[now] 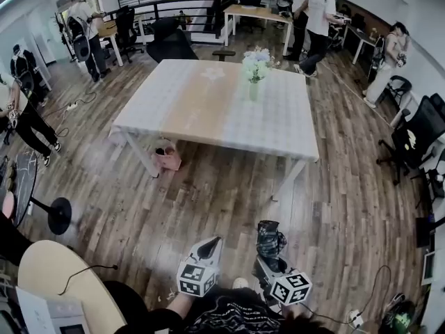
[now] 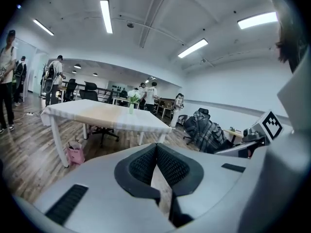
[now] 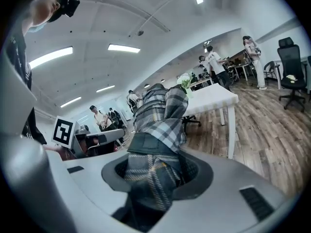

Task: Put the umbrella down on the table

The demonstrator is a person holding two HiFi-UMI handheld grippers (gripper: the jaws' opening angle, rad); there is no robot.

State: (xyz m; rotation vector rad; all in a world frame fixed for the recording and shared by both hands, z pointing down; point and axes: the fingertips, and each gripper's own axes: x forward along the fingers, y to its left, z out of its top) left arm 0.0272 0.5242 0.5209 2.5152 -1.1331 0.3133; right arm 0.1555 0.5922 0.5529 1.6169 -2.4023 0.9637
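Observation:
A folded grey plaid umbrella (image 1: 270, 241) stands upright in my right gripper (image 1: 268, 259), low in the head view and well short of the table. In the right gripper view the umbrella (image 3: 158, 125) fills the gap between the jaws, and the right gripper (image 3: 155, 171) is shut on it. My left gripper (image 1: 213, 246) hangs just to its left, its pads touching with nothing between them (image 2: 156, 148). The umbrella (image 2: 209, 132) also shows at the right of the left gripper view. The white and wood-topped table (image 1: 201, 106) stands ahead across bare floor.
A vase of flowers (image 1: 254, 69) stands on the table's far right part. A pink bag (image 1: 167, 156) sits by the table's left leg. A floor fan (image 1: 42, 200) and a round table (image 1: 52, 273) are at my left. Office chairs (image 1: 417, 134) and several people stand around.

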